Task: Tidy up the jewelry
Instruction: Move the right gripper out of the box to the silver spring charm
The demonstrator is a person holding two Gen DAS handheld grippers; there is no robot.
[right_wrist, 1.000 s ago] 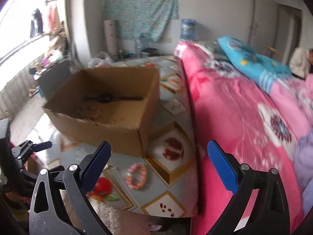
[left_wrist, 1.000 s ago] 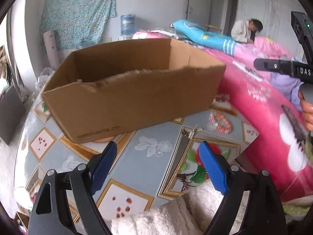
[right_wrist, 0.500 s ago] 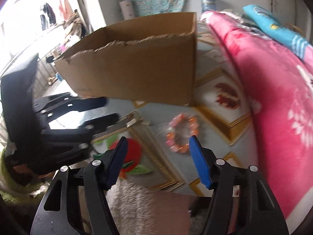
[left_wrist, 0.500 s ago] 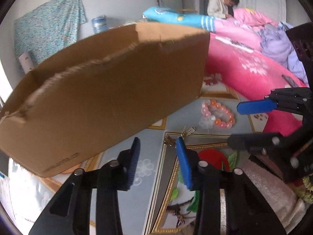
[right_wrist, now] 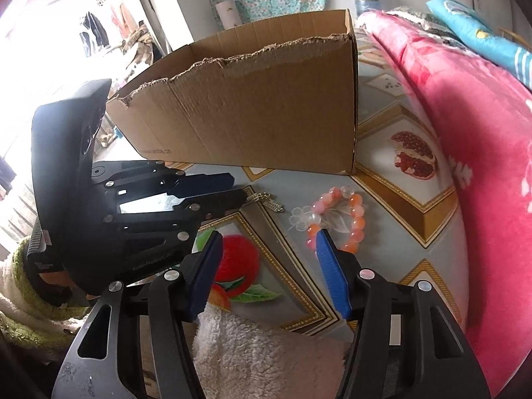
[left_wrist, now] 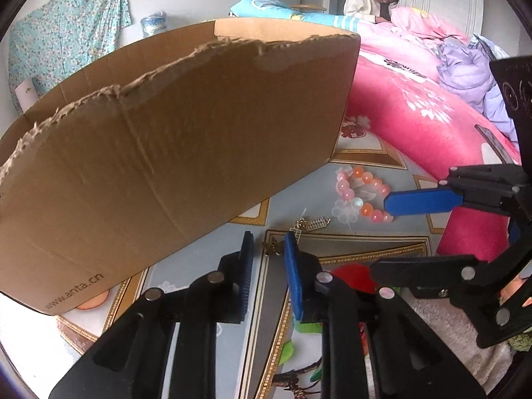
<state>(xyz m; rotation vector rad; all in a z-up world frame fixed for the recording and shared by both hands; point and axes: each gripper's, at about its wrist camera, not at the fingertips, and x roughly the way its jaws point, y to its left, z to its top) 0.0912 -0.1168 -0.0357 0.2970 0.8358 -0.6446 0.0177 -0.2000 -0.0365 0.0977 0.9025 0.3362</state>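
A pink and orange bead bracelet [left_wrist: 362,196] [right_wrist: 335,219] lies on the fruit-patterned sheet, right of a small gold chain [left_wrist: 311,224] [right_wrist: 266,199]. My left gripper [left_wrist: 269,249] [right_wrist: 237,186] is low over the sheet, its jaws closing to a narrow gap. The chain's near end sits at its fingertips, and a gap still shows beside the pads. My right gripper [right_wrist: 267,246] [left_wrist: 379,236] is also closing. Its right fingertip [right_wrist: 322,242] overlaps the bracelet's near edge. The bracelet lies mostly beyond that pad, not between the two.
A torn-rimmed cardboard box [left_wrist: 166,153] [right_wrist: 266,116] stands just behind the jewelry. A pink blanket [left_wrist: 415,116] [right_wrist: 465,133] bulges along the right side. Fluffy white cloth [right_wrist: 259,352] lies under my grippers. A person [left_wrist: 365,3] sits far back.
Both grippers have dropped toward the sheet and narrowed. The left has closed in on the chain, the right on the bracelet. The box now fills more of both views.
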